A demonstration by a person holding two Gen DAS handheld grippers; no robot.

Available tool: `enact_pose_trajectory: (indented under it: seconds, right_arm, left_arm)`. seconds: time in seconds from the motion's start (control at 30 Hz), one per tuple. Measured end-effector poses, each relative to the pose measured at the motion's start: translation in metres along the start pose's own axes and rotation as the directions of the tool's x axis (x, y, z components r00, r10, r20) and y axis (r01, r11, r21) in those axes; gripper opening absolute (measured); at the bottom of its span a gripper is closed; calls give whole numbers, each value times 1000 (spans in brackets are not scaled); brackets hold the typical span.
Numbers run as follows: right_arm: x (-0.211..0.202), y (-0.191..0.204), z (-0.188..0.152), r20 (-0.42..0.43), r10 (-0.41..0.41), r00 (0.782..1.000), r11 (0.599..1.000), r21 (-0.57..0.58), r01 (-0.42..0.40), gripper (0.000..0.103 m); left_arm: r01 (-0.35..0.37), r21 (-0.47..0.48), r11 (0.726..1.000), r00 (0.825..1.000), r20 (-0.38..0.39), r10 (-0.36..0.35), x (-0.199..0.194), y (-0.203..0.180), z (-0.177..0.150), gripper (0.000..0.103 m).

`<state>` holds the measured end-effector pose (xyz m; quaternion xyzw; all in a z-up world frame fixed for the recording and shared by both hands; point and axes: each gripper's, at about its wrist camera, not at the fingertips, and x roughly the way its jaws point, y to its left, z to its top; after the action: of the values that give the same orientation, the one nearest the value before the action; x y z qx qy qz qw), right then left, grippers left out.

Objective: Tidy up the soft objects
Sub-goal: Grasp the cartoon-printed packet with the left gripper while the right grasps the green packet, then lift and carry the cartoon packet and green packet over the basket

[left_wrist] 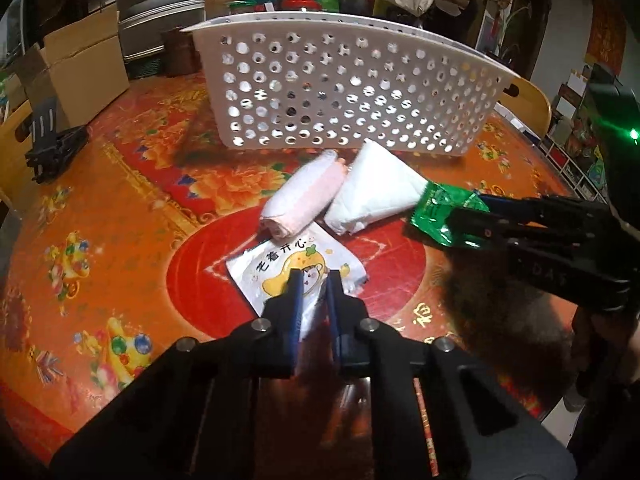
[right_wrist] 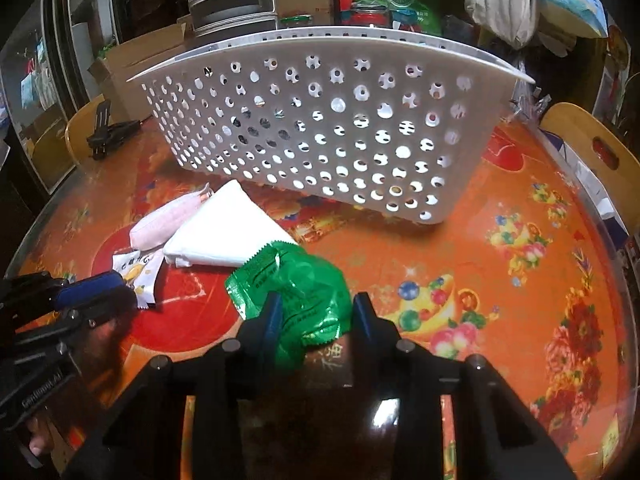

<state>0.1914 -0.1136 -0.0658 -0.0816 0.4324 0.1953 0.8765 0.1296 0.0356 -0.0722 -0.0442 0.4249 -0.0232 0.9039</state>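
Observation:
A white perforated basket stands at the back of the table; it also shows in the right wrist view. My left gripper is shut on a white cartoon-print packet, seen too in the right wrist view. My right gripper is closed around a green crinkly packet, which also shows in the left wrist view, where the right gripper comes in from the right. A pink-white rolled cloth and a white folded pack lie before the basket.
The round table has an orange-red flowered cover. A black clamp tool lies at its left edge. Cardboard boxes, drawers and bags crowd behind the basket. A wooden chair back stands at the right.

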Motion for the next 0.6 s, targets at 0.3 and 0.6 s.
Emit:
enact_pose_trajectory:
  seconds: [0.3, 0.6]
  right_arm:
    - [-34, 0, -6, 64, 27, 998, 1000, -6, -27, 34]
    - [-50, -1, -9, 91, 41, 995, 999, 9, -42, 34]
  left_arm:
    - [4, -36, 999, 1000, 25, -3, -10, 23, -4, 2]
    - [3, -10, 1000, 1000, 18, -2, 1, 10, -3, 51]
